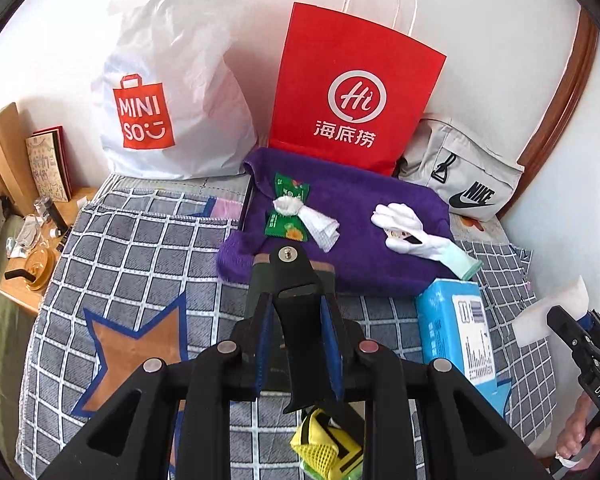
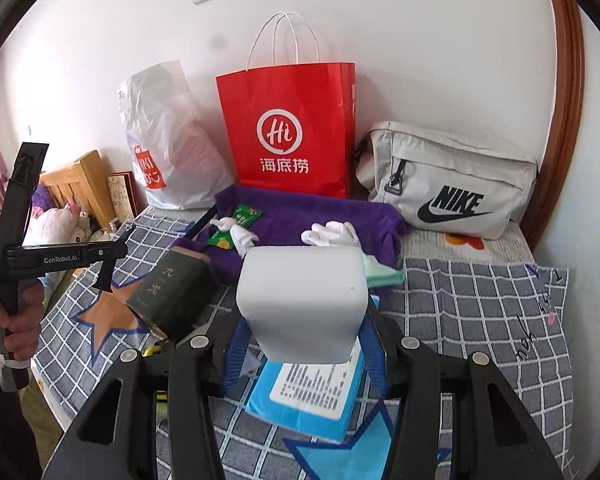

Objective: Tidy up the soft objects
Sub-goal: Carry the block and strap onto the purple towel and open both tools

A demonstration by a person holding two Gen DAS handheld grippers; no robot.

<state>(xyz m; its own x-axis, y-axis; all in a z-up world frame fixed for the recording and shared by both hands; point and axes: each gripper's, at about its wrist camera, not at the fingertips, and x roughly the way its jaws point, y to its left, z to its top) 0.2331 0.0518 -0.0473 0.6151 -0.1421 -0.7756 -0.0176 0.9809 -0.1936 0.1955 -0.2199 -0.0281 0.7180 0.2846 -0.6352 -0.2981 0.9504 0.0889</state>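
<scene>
My left gripper [image 1: 296, 312] is shut on a dark green box with a black strap [image 1: 292, 280], held above the checked bedspread; the box also shows in the right wrist view [image 2: 168, 292]. My right gripper [image 2: 304, 336] is shut on a white sponge block [image 2: 304, 300], held above a blue tissue pack [image 2: 312, 400]. A purple towel [image 1: 360, 208] lies ahead, carrying a white glove [image 1: 404, 224], a small white cloth [image 1: 312, 220] and a green packet [image 1: 288, 208]. A yellow mesh item [image 1: 328, 444] lies below my left gripper.
A red paper bag [image 1: 352, 92], a white Miniso plastic bag [image 1: 172, 108] and a grey Nike pouch [image 2: 448, 184] stand against the wall behind the towel. A cluttered wooden bedside shelf [image 1: 28, 240] is at the left. The blue tissue pack [image 1: 456, 332] lies right of my left gripper.
</scene>
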